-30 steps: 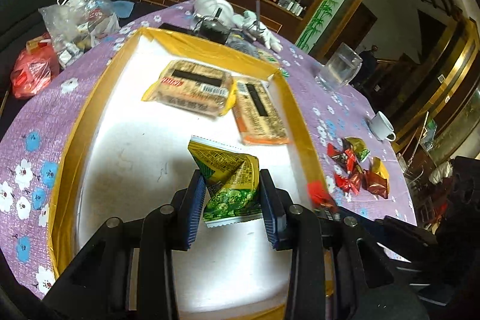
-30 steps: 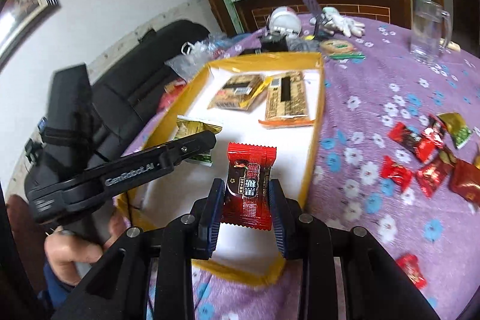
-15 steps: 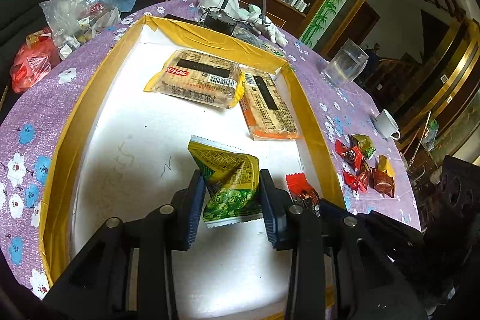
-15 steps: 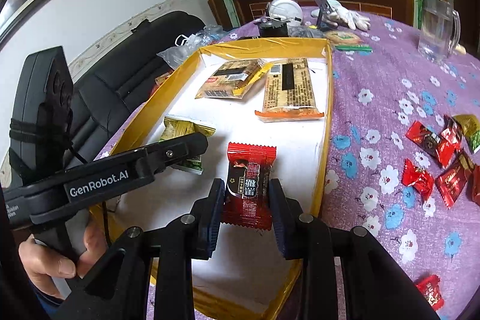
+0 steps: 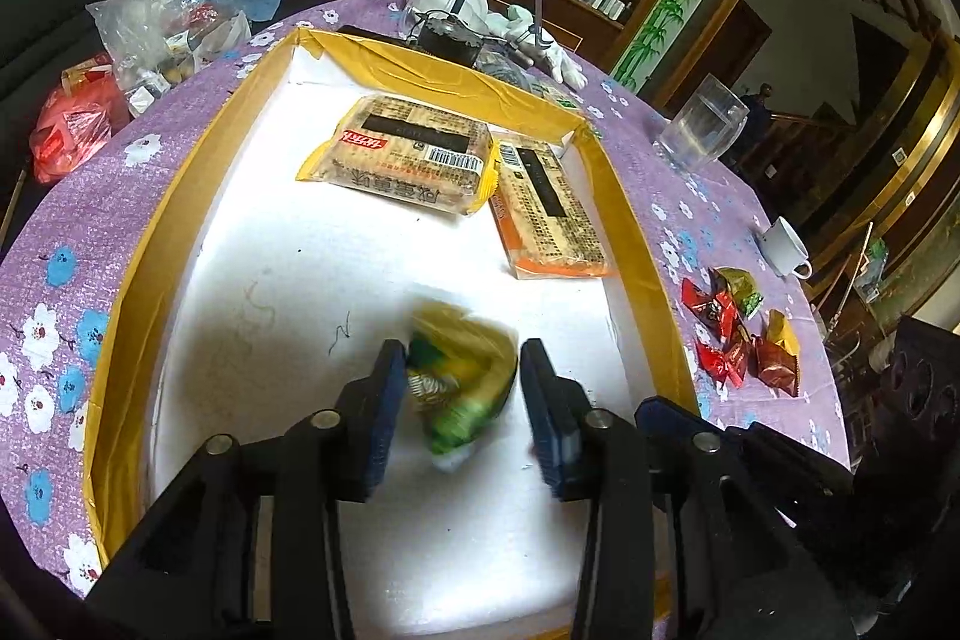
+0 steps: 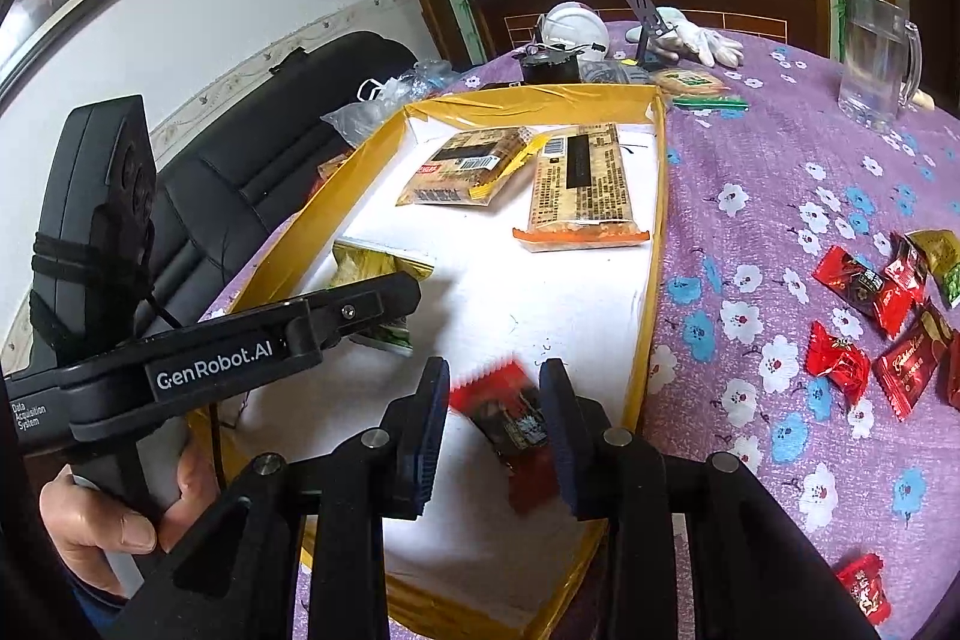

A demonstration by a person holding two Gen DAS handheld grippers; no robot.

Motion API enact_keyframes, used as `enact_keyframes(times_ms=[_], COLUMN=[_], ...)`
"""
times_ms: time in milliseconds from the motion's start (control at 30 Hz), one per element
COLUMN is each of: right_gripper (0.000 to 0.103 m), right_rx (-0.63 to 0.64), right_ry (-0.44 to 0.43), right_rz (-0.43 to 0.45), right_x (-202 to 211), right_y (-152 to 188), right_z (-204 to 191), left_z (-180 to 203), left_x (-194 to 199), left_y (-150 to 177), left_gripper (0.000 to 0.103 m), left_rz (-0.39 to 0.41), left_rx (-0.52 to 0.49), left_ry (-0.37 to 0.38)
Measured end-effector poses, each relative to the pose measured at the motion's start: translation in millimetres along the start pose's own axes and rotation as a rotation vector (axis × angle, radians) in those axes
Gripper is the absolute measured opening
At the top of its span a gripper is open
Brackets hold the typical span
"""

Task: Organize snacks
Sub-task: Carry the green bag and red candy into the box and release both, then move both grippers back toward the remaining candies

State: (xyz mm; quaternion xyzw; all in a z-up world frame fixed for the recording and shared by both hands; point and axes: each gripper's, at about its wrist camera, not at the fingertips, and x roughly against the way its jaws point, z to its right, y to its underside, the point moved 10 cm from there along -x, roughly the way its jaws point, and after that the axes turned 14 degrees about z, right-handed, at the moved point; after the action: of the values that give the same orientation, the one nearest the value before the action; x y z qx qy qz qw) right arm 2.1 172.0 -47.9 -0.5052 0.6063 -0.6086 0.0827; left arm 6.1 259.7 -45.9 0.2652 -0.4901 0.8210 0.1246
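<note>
Both your grippers, left gripper (image 5: 461,394) and right gripper (image 6: 494,421), just opened, dropping the light crinkly green packet (image 5: 465,379) and red candy (image 6: 507,415) blurred into the tray (image 5: 645,274); regrip mid-body.

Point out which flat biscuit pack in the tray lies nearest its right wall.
The orange-edged biscuit pack, alongside the tray's right wall; the yellow-edged pack lies further left.

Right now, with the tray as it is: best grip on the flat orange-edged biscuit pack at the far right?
Take the orange-edged biscuit pack across its narrow width near the middle, coming from above with the right gripper, whose jaws have just been opening around a red candy. The pack lies flat and long, its right side close to the yellow tray wall, so keep the outer finger slim there.
</note>
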Motion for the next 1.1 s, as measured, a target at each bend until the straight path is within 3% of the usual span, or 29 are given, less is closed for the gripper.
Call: enact_keyframes(times_ms=[133, 467, 767, 1000, 1100], right_gripper=[0.046, 0.046, 0.046, 0.047, 0.050], right_rx=[0.002, -0.041, -0.104, -0.092, -0.081], right_ry=[-0.012, -0.011, -0.024, 0.012, 0.110], right_rz=[0.013, 0.043, 0.083, 0.122, 0.126], right_x=[3.2, 19.9, 65.1, 114.3, 130.0], right_y=[-2.7, -12.0, -24.7, -30.7, -40.2], right_z=[-2.8, 3.5, 25.5, 77.2, 125.6], left_z=[-0.4, 5.3, 45.9, 100.8, 123.1], left_x=[1.6, 13.3, 27.6, 38.0, 41.5], left_y=[-0.6, -6.6, -9.7, 2.3, 11.5], left_gripper=[0.048, 0.051, 0.054, 0.058, 0.058], left_rz=[-0.001, 0.024, 0.056, 0.043, 0.032], left_rx=[0.019, 0.032, -0.040, -0.132, -0.142], left_ry=[0.006, 0.016, 0.069, 0.149, 0.206])
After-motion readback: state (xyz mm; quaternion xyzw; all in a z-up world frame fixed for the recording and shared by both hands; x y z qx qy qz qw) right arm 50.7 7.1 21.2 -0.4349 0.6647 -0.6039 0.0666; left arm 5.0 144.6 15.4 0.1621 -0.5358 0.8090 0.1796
